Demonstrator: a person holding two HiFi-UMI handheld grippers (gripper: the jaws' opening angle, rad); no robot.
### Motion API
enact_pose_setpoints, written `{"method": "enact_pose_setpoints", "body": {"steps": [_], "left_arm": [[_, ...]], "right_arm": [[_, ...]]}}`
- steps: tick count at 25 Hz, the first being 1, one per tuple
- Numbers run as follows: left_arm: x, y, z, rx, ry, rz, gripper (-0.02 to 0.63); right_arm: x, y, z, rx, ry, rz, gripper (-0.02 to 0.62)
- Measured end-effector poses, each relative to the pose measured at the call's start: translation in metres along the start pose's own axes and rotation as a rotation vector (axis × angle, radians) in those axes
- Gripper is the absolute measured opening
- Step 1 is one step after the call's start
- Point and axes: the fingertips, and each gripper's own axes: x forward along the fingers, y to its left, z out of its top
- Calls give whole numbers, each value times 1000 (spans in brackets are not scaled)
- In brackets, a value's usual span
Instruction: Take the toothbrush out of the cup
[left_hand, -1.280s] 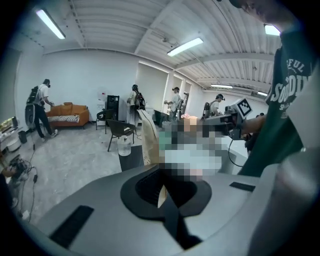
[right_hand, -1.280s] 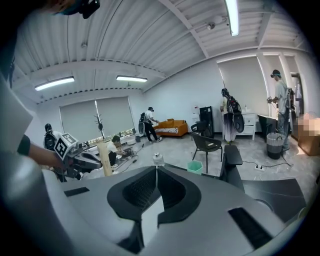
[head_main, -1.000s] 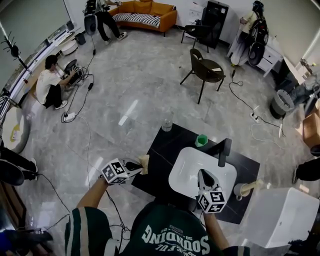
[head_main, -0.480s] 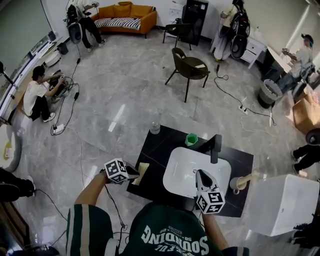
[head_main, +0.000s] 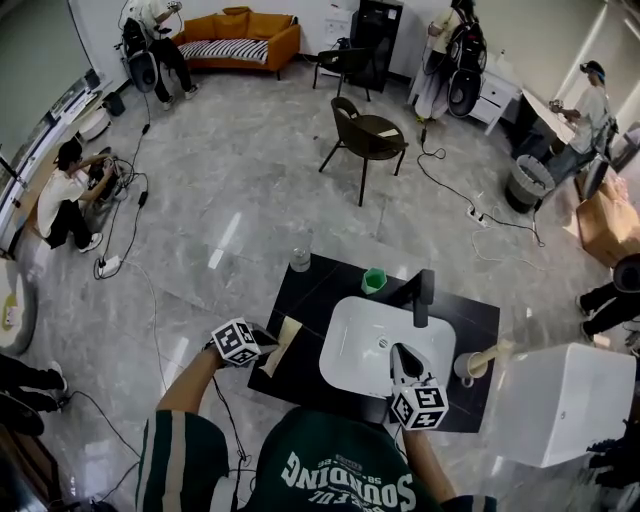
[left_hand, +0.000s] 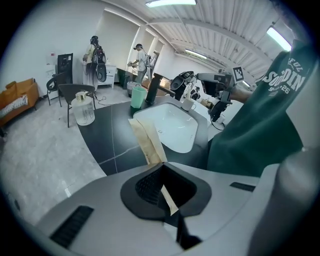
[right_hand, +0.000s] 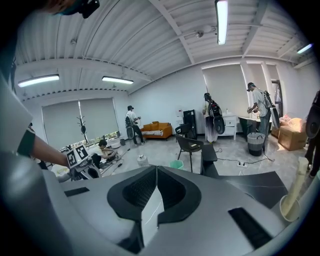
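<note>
Fingers shut on what looks like the flat beige toothbrush (head_main: 285, 333), the left gripper (head_main: 269, 340) has sunk toward the dark surface's (head_main: 318, 292) left corner, well apart from the cup (head_main: 463, 369) at lower right, likely to set it down, while the right gripper (head_main: 398, 351) is closed and empty.

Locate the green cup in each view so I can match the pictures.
Head view: green cup on the black counter's far edge, behind the white sink.
Left gripper view: cup upper left of centre, past the sink's far end.
Right gripper view: cup near centre, low.
Shared landmark: clear jar, left of the cup in every view.
</note>
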Motion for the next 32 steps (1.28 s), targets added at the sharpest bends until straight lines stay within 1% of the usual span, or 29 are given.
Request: {"method": "enact_pose_setpoints", "body": {"steps": [3, 8, 11, 13, 15, 19, 21, 25, 32], "left_arm": [[6, 12, 1, -18, -4, 42, 8], [15, 32, 0, -93, -21, 120, 8], [19, 46, 0, -137, -40, 187, 8], [21, 54, 1, -161, -51, 229, 8], [21, 60, 1, -176, -55, 251, 8], [18, 62, 3, -186, -62, 263, 8], [14, 63, 7, -186, -89, 282, 8], [4, 69, 16, -168, -156, 362, 9], [-11, 72, 22, -159, -224, 470, 9]], "right_arm": [[0, -1, -2, 2, 3, -2, 41], [-2, -5, -5, 11, 5, -9, 41], [-3, -8, -7, 18, 5, -13, 41], [-4, -10, -8, 22, 3, -16, 41], [-5, -10, -6, 25, -1, -20, 41], [-5, -10, -4, 30, -6, -25, 41], [-6, -10, -3, 33, -5, -27, 41], [-5, -9, -4, 37, -3, -30, 41], [-5, -10, -8, 52, -9, -35, 41]]}}
